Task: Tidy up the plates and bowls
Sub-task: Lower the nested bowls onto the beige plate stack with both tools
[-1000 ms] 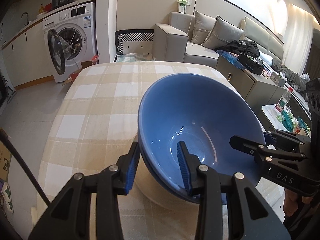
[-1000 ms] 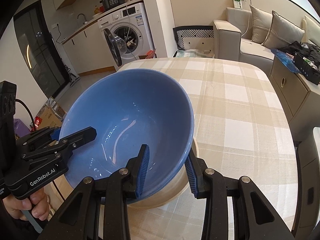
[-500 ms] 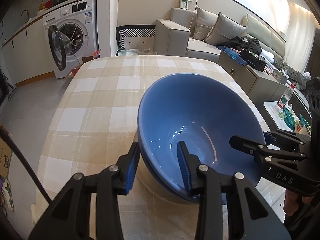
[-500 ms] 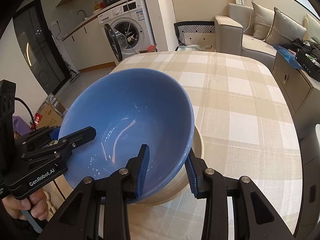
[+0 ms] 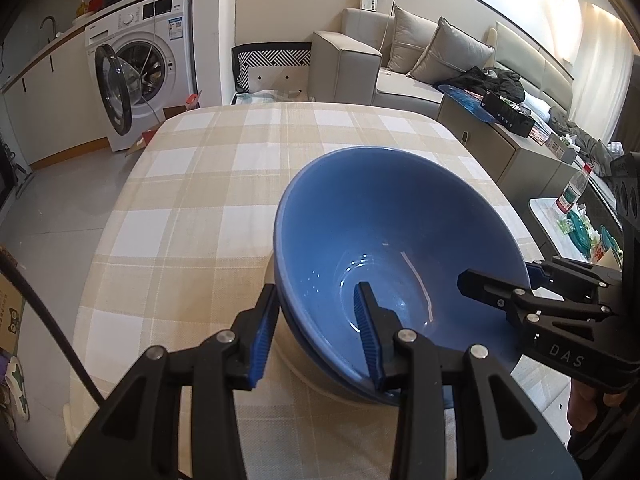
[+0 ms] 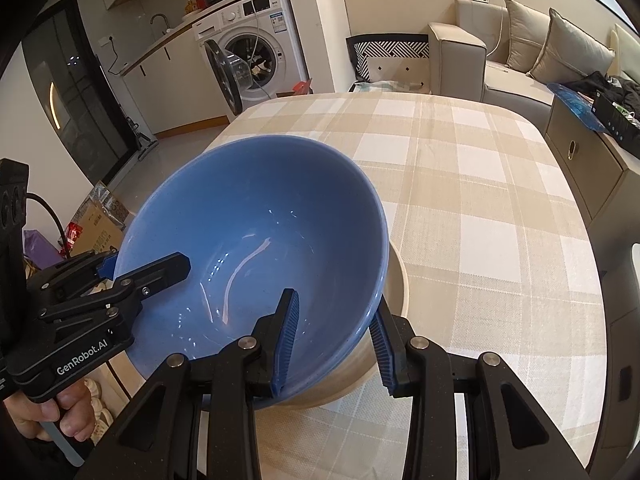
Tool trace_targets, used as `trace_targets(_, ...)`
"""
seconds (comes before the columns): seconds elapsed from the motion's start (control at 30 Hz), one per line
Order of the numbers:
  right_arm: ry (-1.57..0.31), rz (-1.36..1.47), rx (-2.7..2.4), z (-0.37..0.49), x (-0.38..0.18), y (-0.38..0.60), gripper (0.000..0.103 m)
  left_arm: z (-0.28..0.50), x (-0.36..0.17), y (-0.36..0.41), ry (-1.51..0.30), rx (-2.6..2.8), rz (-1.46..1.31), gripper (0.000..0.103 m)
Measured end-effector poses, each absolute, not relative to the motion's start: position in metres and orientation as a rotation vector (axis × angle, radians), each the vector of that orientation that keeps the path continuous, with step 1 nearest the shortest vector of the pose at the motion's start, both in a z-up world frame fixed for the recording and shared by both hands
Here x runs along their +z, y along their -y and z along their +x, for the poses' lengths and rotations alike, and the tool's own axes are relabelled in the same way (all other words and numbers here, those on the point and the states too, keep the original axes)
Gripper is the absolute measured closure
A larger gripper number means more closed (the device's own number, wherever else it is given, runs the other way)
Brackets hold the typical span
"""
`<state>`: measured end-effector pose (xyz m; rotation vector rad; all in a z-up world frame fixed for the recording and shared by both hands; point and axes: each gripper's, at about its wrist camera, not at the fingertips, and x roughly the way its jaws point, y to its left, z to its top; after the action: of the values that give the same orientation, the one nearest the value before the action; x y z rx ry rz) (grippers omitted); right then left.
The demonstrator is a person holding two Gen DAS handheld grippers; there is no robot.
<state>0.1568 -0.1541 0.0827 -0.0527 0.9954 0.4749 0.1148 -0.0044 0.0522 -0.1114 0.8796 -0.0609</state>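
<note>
A large blue bowl (image 5: 384,220) (image 6: 260,200) sits nested in a second blue bowl, whose rim shows just below it. Both rest in a cream bowl (image 6: 394,288) over the checked tablecloth (image 5: 224,184). My left gripper (image 5: 316,290) is shut on the blue bowls' near-left wall, one pad inside and one outside. My right gripper (image 6: 337,296) clamps the opposite wall the same way. Each gripper also shows in the other's view, at the rim. I cannot tell whether the stack touches the cloth.
Beyond the table's far edge stand a washing machine (image 5: 136,76) with its door open and a grey sofa (image 5: 400,64). A low cabinet (image 5: 500,148) and a side table with a bottle (image 5: 574,192) are at the right. A cardboard box (image 6: 100,224) lies on the floor.
Both grippers keep the same hold on the bowls. The stack has shifted against the table: more checked cloth now shows beyond the bowl's far rim in both views.
</note>
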Motion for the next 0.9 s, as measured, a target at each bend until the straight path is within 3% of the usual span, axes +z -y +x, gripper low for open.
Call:
trace_targets(0.57,-1.031,-0.030,0.482,0.167,0.078,0.159,0.067,0.119,0.054,0.005,-0.902,-0.082,-0.118,0.061)
trace_targets(0.83,-1.027,-0.022,0.491,0.170,0.077,0.159,0.065,0.119,0.054,0.006,-0.897,-0.108,-0.125,0.051)
trace_targets(0.9,-1.027,-0.017,0.499,0.170,0.077,0.160,0.058,0.119,0.055,0.006,-0.894,-0.111,-0.126,0.047)
